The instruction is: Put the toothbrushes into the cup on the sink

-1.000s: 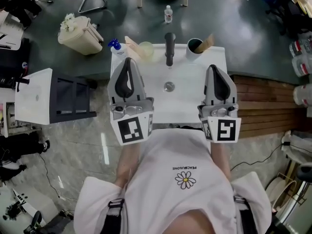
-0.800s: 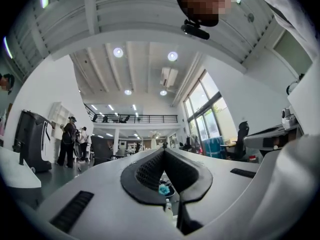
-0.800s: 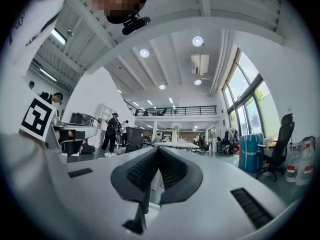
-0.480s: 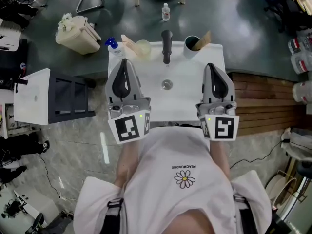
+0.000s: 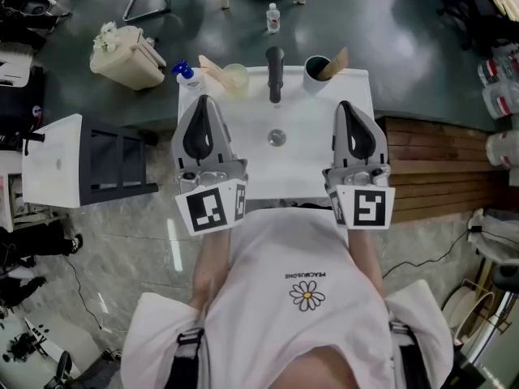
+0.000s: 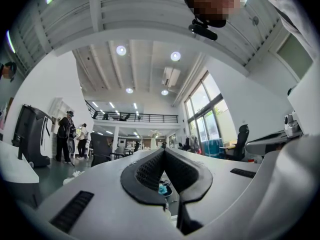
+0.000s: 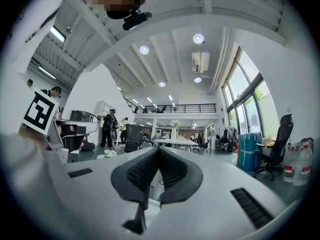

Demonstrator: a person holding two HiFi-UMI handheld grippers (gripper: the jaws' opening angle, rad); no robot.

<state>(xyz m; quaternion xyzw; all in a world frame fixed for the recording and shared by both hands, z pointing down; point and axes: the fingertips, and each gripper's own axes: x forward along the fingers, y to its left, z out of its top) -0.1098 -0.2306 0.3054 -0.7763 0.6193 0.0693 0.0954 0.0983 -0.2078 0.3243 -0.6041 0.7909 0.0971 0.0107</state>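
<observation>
1. We find the left grey two-jaw gripper (image 5: 203,105) with its black ribbed pads closed tip to tip and nothing held. It hangs over the left edge of the white rectangular sink (image 5: 306,113).
2. The right grey two-jaw gripper (image 5: 347,109) is likewise closed and empty, over the sink's right edge.
3. The dark round cup (image 5: 315,69) stands at the sink's back right corner, just right of the black faucet (image 5: 275,73). A tan flat piece (image 5: 335,61) leans out of it.
4. At the back left corner sit a pale translucent cup (image 5: 236,76), a second tan piece (image 5: 212,69) and a blue-capped bottle (image 5: 186,74). We cannot tell whether the tan pieces are toothbrushes.
</observation>
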